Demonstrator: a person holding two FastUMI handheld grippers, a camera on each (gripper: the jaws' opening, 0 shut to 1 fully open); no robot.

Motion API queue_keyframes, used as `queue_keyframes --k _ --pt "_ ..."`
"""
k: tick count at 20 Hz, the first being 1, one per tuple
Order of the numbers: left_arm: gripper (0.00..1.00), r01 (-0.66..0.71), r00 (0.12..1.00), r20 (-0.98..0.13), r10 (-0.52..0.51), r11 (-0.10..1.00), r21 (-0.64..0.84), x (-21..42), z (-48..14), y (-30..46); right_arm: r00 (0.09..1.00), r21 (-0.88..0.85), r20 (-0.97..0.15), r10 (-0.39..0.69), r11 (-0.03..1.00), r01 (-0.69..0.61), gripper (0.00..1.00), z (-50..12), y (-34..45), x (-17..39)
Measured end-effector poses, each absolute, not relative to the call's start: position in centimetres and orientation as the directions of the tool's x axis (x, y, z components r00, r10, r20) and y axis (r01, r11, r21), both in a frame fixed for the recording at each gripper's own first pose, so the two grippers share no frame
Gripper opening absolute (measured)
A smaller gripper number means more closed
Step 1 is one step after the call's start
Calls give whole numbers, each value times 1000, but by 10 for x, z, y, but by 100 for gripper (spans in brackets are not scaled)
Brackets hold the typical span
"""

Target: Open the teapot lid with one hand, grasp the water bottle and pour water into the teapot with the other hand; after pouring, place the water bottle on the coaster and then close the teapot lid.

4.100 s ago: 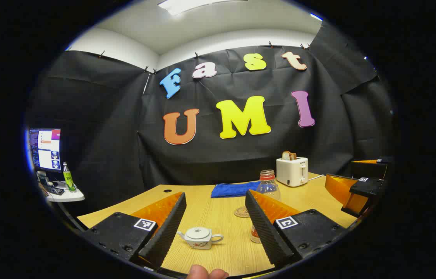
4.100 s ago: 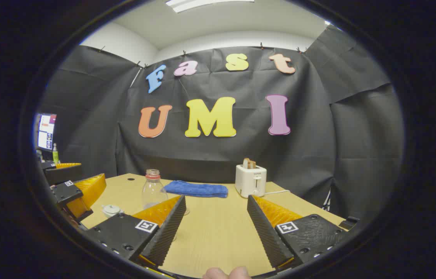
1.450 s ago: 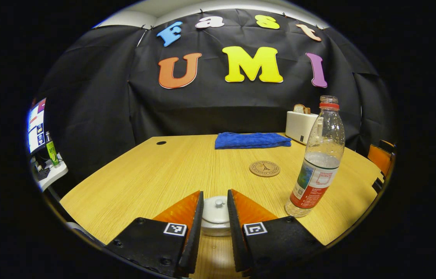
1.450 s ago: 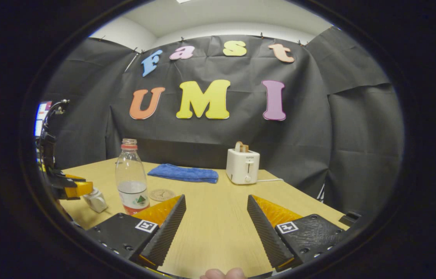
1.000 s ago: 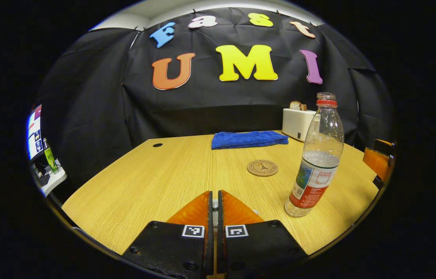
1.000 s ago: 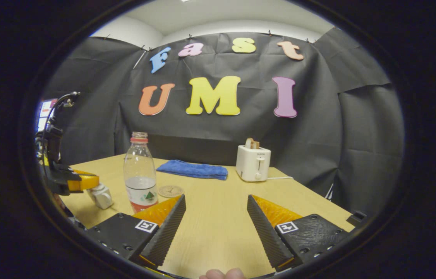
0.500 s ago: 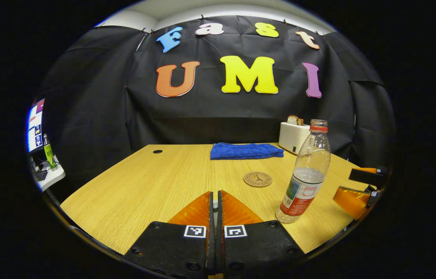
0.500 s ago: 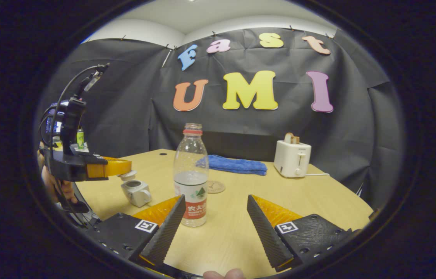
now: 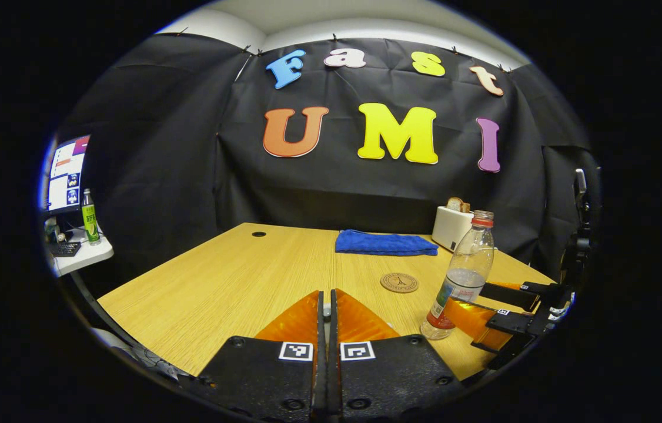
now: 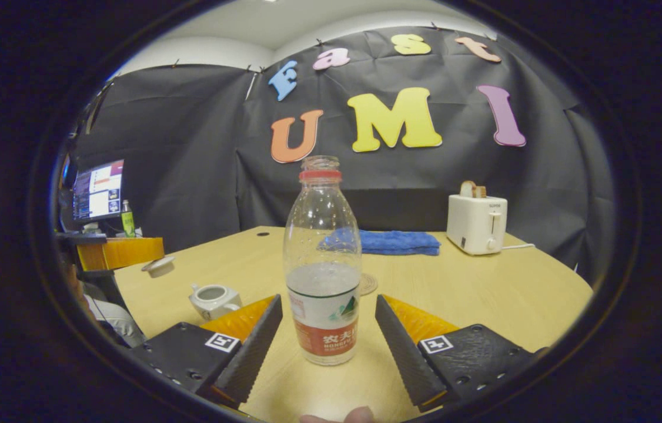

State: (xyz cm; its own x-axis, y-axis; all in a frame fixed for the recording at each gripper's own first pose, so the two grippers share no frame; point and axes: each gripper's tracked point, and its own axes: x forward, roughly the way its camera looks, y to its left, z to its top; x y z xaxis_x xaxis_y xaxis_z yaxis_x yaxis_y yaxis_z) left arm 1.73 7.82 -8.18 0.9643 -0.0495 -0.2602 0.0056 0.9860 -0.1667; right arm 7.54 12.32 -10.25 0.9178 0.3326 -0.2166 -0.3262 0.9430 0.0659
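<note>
Right gripper view has the clear ribbed plastic water bottle (image 10: 323,264), uncapped and about half full, standing at frame centre between the spread fingers of the right gripper (image 10: 327,338), which touch nothing. At lower left sits the small white glazed ceramic teapot (image 10: 213,299), its mouth open. Above it, at the left edge, the left gripper (image 10: 125,251) is clenched on the round white teapot lid (image 10: 158,266); left gripper view shows those fingers pressed together at bottom centre. The round wooden coaster (image 9: 399,282) lies right of centre there, just beyond the bottle, on the smooth pale wood-grain table (image 9: 237,288).

Risks, as I judge them: thin plastic may buckle under a hard squeeze and spill through the open neck, and the small glossy lid could slip from its narrow pinch.
</note>
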Motion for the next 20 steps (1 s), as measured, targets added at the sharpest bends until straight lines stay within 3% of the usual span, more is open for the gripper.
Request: queue_keyframes --k 5,8,11,13,20 --pt "3 -9 965 -259 -39 983 -181 12 -84 86 912 83 -226 343 939 -333 93 -98 131 81" --pt "3 5 965 -256 -56 981 -194 12 -83 84 915 27 -216 340 939 -342 74 -91 130 79" --pt "3 20 966 -249 -70 980 -196 12 -82 82 911 -140 -224 346 914 -381 71 -80 132 81" --pt "3 28 966 -248 -76 981 -192 13 -82 83 906 -287 -246 343 868 -406 67 -74 130 88" --pt "3 35 971 -228 -78 982 -183 15 -75 92 910 -676 -308 279 609 -416 67 -88 126 106"
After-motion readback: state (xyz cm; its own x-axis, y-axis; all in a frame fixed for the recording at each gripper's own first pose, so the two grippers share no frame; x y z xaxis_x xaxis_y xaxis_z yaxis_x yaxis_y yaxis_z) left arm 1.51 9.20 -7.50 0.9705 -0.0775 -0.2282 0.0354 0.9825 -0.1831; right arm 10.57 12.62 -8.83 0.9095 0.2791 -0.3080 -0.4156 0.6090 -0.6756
